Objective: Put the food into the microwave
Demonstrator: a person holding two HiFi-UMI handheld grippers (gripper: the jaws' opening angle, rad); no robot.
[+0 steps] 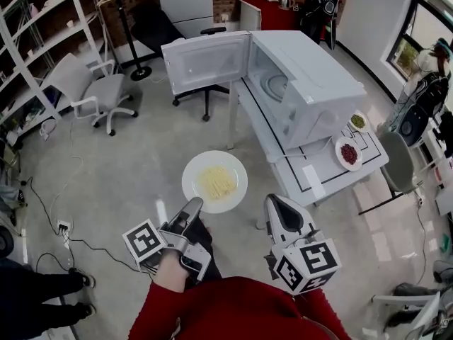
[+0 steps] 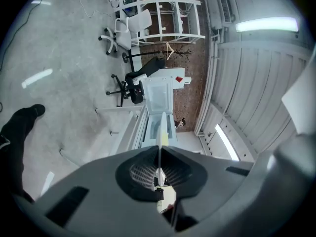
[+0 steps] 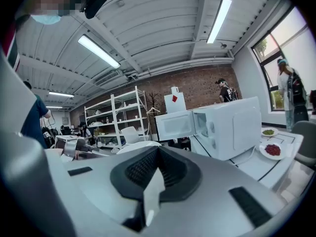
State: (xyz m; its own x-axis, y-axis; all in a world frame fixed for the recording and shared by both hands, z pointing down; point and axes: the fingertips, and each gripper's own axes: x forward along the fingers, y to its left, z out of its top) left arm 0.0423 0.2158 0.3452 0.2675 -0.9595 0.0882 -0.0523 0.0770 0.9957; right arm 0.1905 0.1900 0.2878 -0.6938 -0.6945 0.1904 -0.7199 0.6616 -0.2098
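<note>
- Left gripper: your jaws are clamped on the near rim of the white plate. In the left gripper view the rim runs edge-on as a thin pale line between the ribbed pads. The plate is held roughly level, out in front of you.
- Food: a pile of yellow noodles sits in the middle of the plate.
- Where the plate is: in the air above the grey floor, near the table's front corner and apart from it. It is not in the microwave.
- Right gripper: your jaws are drawn together with nothing between them. It sits just right of the plate and does not touch it. The right gripper view shows the two jaws meeting at a narrow seam.
- Microwave: white, standing on the white table. Its door is swung fully open to the left. The round turntable shows inside the cavity, and the cavity faces you.
- Also on the table, right of the microwave: a small plate of red food and a smaller dish of green food.
- Behind the microwave door: a black office chair. A grey chair stands further left by the shelving.
</note>
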